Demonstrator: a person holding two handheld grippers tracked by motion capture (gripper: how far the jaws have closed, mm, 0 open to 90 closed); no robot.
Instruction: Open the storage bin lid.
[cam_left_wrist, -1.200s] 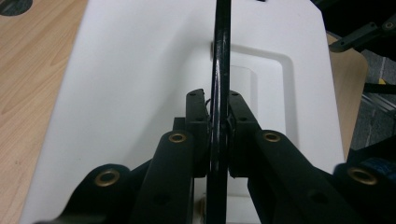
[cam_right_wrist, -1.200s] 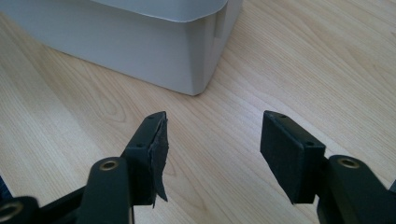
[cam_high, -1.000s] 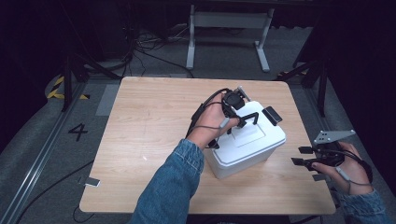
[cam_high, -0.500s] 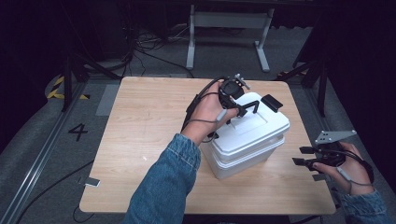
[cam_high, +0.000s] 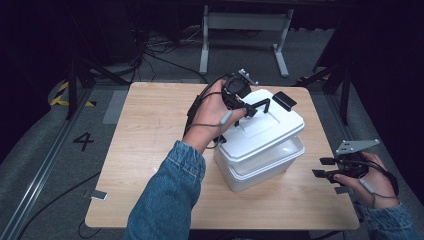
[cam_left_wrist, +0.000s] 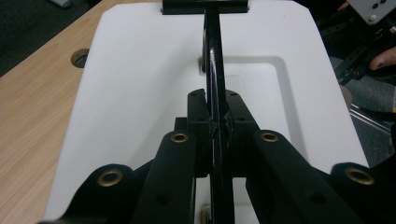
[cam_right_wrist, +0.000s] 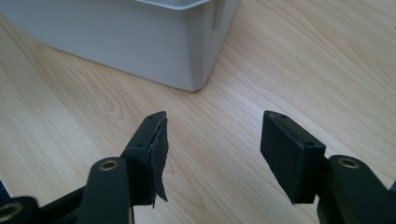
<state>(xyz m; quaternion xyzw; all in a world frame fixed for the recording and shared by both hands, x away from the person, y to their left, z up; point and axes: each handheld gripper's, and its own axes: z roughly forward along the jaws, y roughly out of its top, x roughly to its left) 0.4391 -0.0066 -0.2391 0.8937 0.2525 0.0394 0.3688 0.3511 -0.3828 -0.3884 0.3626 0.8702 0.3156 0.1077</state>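
A white plastic box (cam_high: 260, 172) stands on the wooden table (cam_high: 150, 130). Its white lid (cam_high: 272, 127) hangs tilted just above the box, with a gap showing at the right. My left gripper (cam_high: 248, 111) is shut on the lid's thin black handle (cam_high: 261, 105). In the left gripper view the jaws pinch that handle (cam_left_wrist: 214, 60) over the lid (cam_left_wrist: 140, 70), my left gripper (cam_left_wrist: 215, 100) pointing along it. My right gripper (cam_high: 327, 175) stands open at the table's right edge, apart from the box. Its view shows my right gripper (cam_right_wrist: 212, 135) holding nothing, with the box's corner (cam_right_wrist: 140, 42) ahead.
A black clip (cam_high: 284, 100) sticks out at the lid's far end. A round hole (cam_left_wrist: 80, 57) lies in the table beside the lid. A metal stand (cam_high: 245, 30) and cables are on the floor beyond the table.
My left gripper has raised the lid off the box and carried it a little up and away from the person. The right gripper has stayed in place, open.
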